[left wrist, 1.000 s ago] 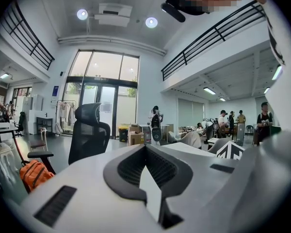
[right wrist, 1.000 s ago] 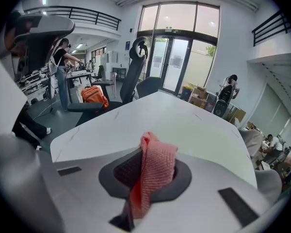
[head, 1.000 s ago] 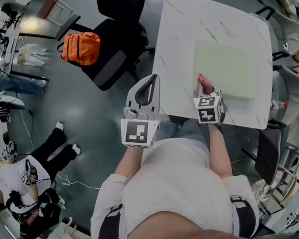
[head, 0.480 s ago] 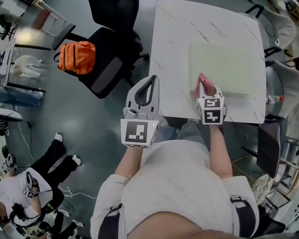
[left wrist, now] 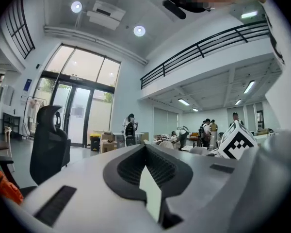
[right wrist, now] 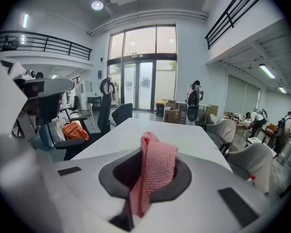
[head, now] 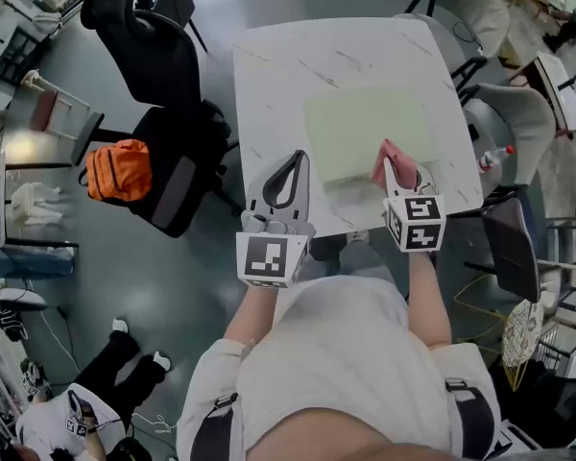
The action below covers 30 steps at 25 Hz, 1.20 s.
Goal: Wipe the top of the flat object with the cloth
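Note:
A pale green flat board [head: 367, 128] lies on the white marble table [head: 278, 75]. My right gripper [head: 399, 168] is shut on a pink cloth [head: 388, 161] [right wrist: 153, 171], which hangs at the board's near right edge. In the right gripper view the cloth stands folded between the jaws, with the table top beyond it. My left gripper [head: 288, 176] is over the table's near edge, left of the board, shut with nothing in it. In the left gripper view the left gripper [left wrist: 148, 171] points up at the room.
A black office chair [head: 139, 36] and an orange backpack [head: 118, 169] on a second chair stand left of the table. Grey chairs [head: 504, 113] and a bottle [head: 494, 157] are at the right. A seated person [head: 67, 421] is at lower left.
The view has swung, so the table sits further left and lower in frame. My right gripper with the cloth has moved right along the board's near edge. The left gripper keeps its pose.

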Motion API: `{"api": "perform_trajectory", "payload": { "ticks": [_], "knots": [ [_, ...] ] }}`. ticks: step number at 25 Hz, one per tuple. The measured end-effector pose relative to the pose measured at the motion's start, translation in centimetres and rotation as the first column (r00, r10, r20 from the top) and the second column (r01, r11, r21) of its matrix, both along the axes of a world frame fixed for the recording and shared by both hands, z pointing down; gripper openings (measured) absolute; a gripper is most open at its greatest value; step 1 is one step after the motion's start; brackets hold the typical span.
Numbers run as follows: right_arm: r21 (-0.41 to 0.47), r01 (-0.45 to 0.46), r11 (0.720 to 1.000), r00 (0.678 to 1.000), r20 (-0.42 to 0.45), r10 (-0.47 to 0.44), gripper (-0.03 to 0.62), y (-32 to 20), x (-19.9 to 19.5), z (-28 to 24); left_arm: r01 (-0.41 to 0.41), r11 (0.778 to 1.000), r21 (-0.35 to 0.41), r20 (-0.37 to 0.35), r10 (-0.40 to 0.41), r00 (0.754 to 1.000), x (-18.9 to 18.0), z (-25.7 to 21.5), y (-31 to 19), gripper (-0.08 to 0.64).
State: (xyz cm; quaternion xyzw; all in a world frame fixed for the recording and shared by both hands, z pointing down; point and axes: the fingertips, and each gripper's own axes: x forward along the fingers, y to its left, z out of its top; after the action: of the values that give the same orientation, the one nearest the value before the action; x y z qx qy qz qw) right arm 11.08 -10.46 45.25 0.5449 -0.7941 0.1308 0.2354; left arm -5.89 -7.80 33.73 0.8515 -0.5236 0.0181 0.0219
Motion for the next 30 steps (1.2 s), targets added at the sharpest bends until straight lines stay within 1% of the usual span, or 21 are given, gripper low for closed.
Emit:
{"api": "perform_trajectory", "payload": {
  "ticks": [6,14,18,23,30],
  "knots": [
    [0.087,-0.078,0.993,0.997,0.033,0.075,0.035,1.3,4.1,-4.1,-0.115,0.993,0.023,-0.008,0.115,0.993,4.9,-0.9,-0.7,0.015],
    [0.195,-0.161,0.967,0.985,0.090,0.146,0.035,3.7,7.9,-9.0,-0.225,0.973,0.041,-0.006,0.226,0.974,9.5,-1.8,-0.5,0.015],
    [0.242,-0.180,0.954,0.982,0.100,0.159,0.035,4.9,8.9,-10.5,-0.255,0.965,0.051,-0.002,0.256,0.967,11.0,-2.1,-0.4,0.015],
    [0.296,-0.178,0.939,0.981,0.126,0.146,0.037,5.7,9.4,-11.9,-0.274,0.960,0.059,0.005,0.274,0.962,12.2,-2.3,-0.3,0.014],
    [0.324,-0.182,0.928,0.980,0.134,0.145,0.037,5.9,10.1,-12.5,-0.272,0.960,0.060,0.012,0.272,0.962,12.8,-2.5,-0.3,0.015]
  ]
}}
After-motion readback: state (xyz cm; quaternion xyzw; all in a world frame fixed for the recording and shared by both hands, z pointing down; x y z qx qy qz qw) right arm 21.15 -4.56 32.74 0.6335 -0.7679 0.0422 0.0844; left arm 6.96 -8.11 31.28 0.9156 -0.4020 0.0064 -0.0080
